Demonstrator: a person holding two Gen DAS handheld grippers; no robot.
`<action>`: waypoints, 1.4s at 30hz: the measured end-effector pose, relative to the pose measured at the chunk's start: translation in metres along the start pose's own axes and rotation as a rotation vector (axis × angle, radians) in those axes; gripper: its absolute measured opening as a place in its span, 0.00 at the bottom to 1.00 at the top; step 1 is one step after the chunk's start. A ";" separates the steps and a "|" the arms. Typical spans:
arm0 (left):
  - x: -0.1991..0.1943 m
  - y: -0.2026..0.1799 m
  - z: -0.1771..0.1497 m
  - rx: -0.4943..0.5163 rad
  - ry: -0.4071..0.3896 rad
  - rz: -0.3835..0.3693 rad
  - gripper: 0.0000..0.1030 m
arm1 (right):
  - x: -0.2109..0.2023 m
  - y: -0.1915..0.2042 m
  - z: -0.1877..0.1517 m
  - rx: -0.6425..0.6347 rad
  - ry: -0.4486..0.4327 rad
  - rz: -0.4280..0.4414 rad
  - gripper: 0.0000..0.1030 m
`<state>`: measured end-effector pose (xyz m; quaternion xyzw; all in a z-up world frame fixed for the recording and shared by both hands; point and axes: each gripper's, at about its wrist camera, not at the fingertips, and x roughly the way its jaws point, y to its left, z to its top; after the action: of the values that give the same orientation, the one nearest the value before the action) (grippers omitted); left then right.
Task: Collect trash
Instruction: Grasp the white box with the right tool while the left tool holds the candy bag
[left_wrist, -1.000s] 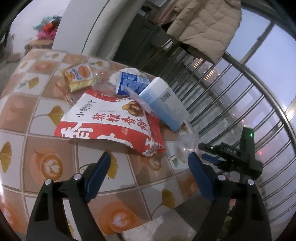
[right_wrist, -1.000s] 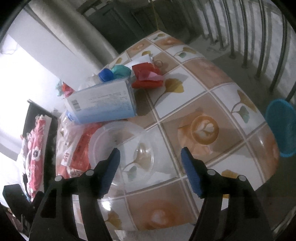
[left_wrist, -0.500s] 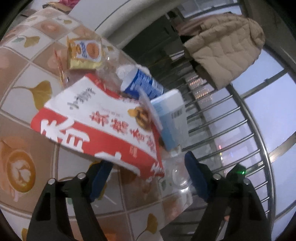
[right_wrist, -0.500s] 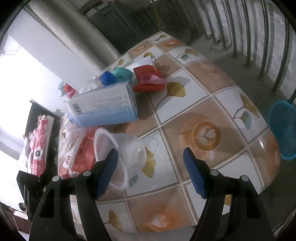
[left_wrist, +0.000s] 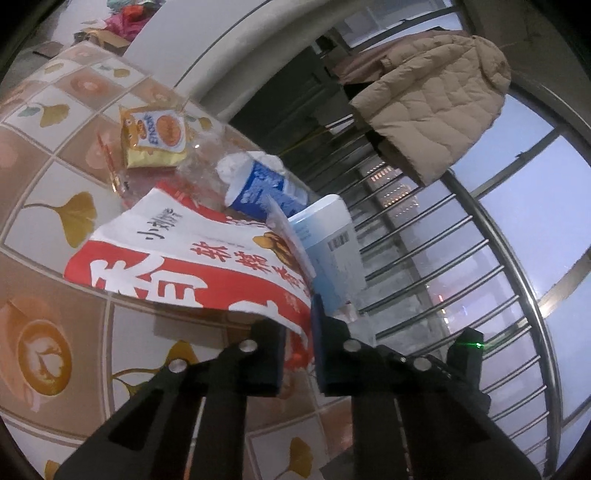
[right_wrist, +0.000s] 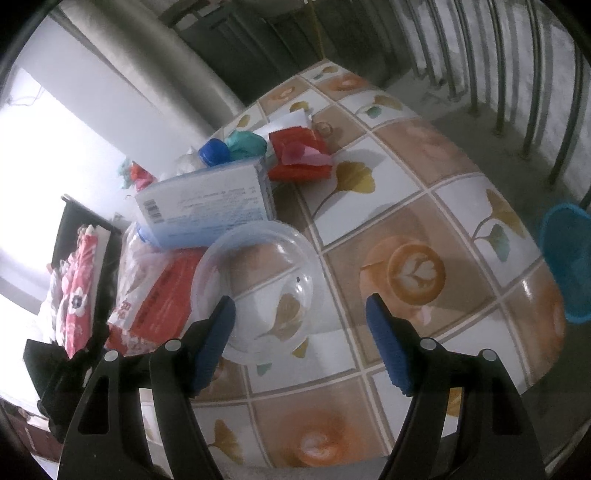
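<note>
My left fingers close on the snack bag

My left gripper (left_wrist: 297, 345) is closing, and its fingers now pinch the near corner of the red and white snack bag (left_wrist: 192, 258), which a second ago lay free on the tabletop (left_wrist: 48, 206); I judge it ready to lift. My right gripper (right_wrist: 301, 345) stays spread above the clear lid (right_wrist: 258, 284); farther lies the pale blue box (right_wrist: 207, 203).

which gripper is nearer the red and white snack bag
Left. The left gripper is closing with the corner of the red and white snack bag between its jaws; the right gripper hangs open over the clear plastic lid beside it.
</note>
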<state>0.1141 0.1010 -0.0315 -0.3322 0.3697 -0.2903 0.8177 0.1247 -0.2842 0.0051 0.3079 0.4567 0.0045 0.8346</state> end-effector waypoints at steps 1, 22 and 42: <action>-0.004 -0.002 0.000 0.016 -0.002 -0.002 0.09 | -0.002 0.001 0.000 -0.002 -0.004 -0.003 0.68; -0.081 -0.030 0.005 0.206 -0.043 0.080 0.07 | -0.031 0.042 0.039 -0.188 -0.148 -0.028 0.68; -0.085 -0.035 0.004 0.243 -0.068 0.132 0.07 | 0.027 0.157 0.045 -0.791 0.014 -0.054 0.65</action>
<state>0.0621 0.1421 0.0319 -0.2155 0.3251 -0.2672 0.8812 0.2178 -0.1720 0.0841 -0.0497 0.4335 0.1602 0.8854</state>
